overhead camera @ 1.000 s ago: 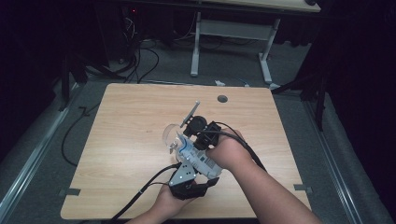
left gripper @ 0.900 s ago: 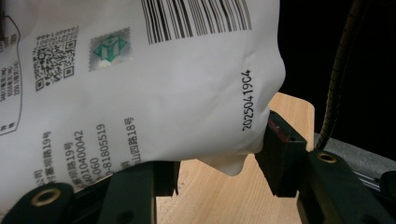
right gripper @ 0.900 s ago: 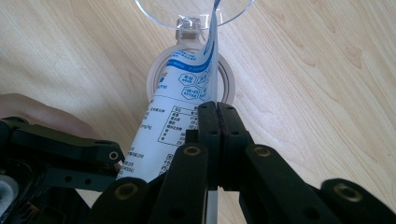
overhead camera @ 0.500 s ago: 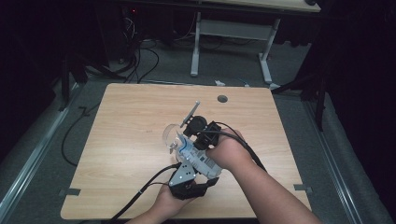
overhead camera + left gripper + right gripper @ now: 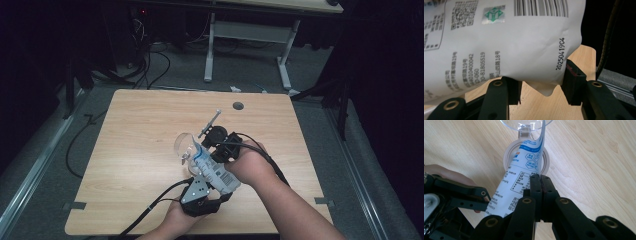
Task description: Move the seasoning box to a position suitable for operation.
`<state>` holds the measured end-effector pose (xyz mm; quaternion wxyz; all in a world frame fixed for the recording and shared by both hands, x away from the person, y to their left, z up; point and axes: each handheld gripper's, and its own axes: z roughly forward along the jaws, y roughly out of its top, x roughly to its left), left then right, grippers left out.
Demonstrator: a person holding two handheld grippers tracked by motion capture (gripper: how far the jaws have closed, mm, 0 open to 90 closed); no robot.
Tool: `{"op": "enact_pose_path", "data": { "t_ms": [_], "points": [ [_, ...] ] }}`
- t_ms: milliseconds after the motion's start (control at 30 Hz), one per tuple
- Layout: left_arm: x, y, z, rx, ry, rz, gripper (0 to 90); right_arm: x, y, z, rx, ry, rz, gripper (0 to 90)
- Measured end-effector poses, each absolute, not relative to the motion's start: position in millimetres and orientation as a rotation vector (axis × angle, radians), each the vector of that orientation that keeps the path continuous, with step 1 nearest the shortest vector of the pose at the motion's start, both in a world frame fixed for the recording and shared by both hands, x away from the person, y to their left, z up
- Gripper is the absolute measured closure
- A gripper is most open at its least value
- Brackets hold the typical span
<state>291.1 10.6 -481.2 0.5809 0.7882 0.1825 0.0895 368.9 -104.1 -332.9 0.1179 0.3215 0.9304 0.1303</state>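
I see a white printed pouch (image 5: 212, 170) held above the near middle of a light wooden table (image 5: 135, 130). It is a soft plastic bag with blue panels near its top end, and black small print, a QR code, a green-and-silver sticker, a barcode and a stamped date code toward its bottom end. Its long axis runs from the near right toward the far left in the high view, with its top end tipped down into a clear round container (image 5: 186, 146) that stands on the table.

My left gripper (image 5: 202, 192), nearest the table's front edge, has its jaws part-way open and pressed on either side of the pouch's bottom end; they have just closed a little further on it. My right gripper (image 5: 216, 138) has its jaws pinched fully together on one thin side edge of the pouch, close to the container's rim.
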Motion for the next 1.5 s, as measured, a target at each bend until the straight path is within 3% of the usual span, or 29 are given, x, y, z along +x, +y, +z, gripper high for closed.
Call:
{"op": "enact_pose_path", "data": {
  "t_ms": [1033, 1500],
  "points": [
    [292.7, 15.2, -508.6, 1.919, 0.471, 0.182, 56.8, 353.9, -123.0, -344.1, 1.019, 2.766, 0.42, 89.9],
    [294.9, 17.6, -511.5, 1.915, 0.477, 0.189, 47.3, 354.8, -123.2, -336.4, 1.029, 2.761, 0.434, 90.0]
  ]
}}
